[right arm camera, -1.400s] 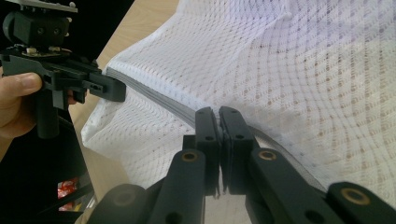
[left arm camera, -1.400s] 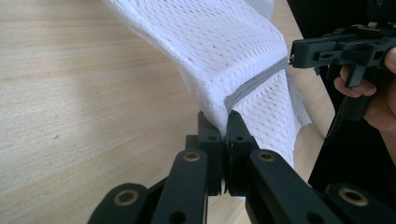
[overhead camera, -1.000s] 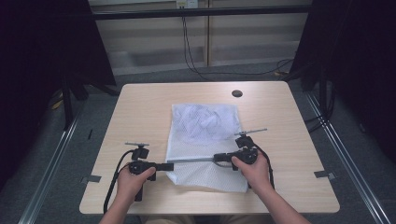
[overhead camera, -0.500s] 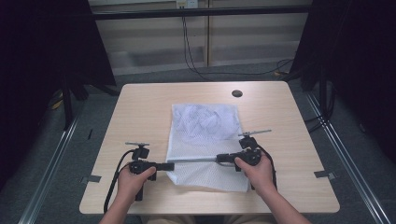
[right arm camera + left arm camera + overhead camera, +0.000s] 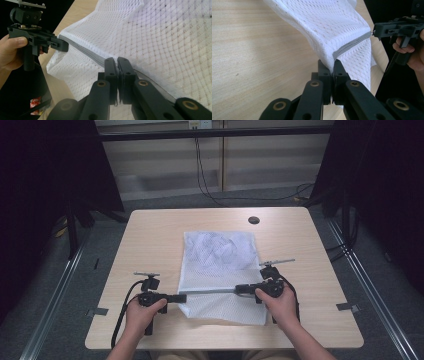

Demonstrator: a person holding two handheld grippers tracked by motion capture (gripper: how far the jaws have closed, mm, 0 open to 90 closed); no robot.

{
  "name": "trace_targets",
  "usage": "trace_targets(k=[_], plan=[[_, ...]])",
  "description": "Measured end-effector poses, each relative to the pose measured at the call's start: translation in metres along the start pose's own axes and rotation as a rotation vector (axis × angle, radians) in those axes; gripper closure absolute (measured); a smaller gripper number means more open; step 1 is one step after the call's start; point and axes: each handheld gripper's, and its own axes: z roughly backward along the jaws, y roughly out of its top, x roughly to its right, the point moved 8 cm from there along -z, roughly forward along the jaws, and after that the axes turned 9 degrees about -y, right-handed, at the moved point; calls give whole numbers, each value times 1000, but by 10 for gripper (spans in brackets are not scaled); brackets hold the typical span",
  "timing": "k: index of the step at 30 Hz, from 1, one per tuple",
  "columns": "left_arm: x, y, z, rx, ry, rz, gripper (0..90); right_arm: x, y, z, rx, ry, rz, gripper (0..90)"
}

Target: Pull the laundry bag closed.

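**Inspector:** Report the state of both tools.

**Operator:** I have the left tool (image 5: 181,297) clamped tight on the near left end of the grey zipper band (image 5: 352,44) of the white mesh laundry bag (image 5: 220,255). In the left gripper view the jaws stand pressed together with mesh and band pinched between them. The right tool (image 5: 240,290) is likewise closed on the same band (image 5: 82,51) farther along; in the right gripper view its jaws meet with no gap, the fabric caught between them.

**Inspector:** Where does the bag lie?

**Operator:** On the middle of the bench (image 5: 150,235), lengthwise away from me. Its far part rests flat and looks bunched with contents I cannot identify. Its near part is lifted slightly along the band, which runs taut and straight between my two tools.

**Inspector:** Which step is in hand?

**Operator:** My judgement: I am holding the zipper line stretched, either to work the zipper or to fold the near flap. I cannot see a slider.

**Inspector:** What does the next move call for?

**Operator:** Keeping even tension on both ends. If a fold is meant, both tools should travel together so the band stays straight; mesh is slack and may slip or skew.
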Motion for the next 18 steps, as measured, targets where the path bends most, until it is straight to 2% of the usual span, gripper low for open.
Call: trace_targets(k=[5,6,7,9,10,12,14,15,16,17,18], plan=[[1,0,0,5,0,0,881,0,0,1,-2,3,5,867],[-1,0,1,-6,12,-23,881,0,0,1,-2,4,5,868],[-1,0,1,4,8,-16,881,1,0,1,-2,-5,9,868],[-1,0,2,-6,4,-26,881,1,1,2,1,1,3,868],[0,0,1,4,2,-8,881,1,1,2,0,-3,2,868],[0,-1,0,-1,2,-6,881,1,1,2,-1,-1,2,868],[-3,-1,2,-11,18,-28,881,2,0,3,-2,-4,3,868],[-2,0,2,3,9,-5,881,3,0,4,-3,-6,2,868],[-3,1,4,2,8,-24,881,5,0,5,0,-5,-5,868],[-1,1,3,5,-1,-8,881,7,-1,6,2,-9,-7,868],[-2,0,3,0,8,-23,881,8,-1,7,6,-4,-18,868]])
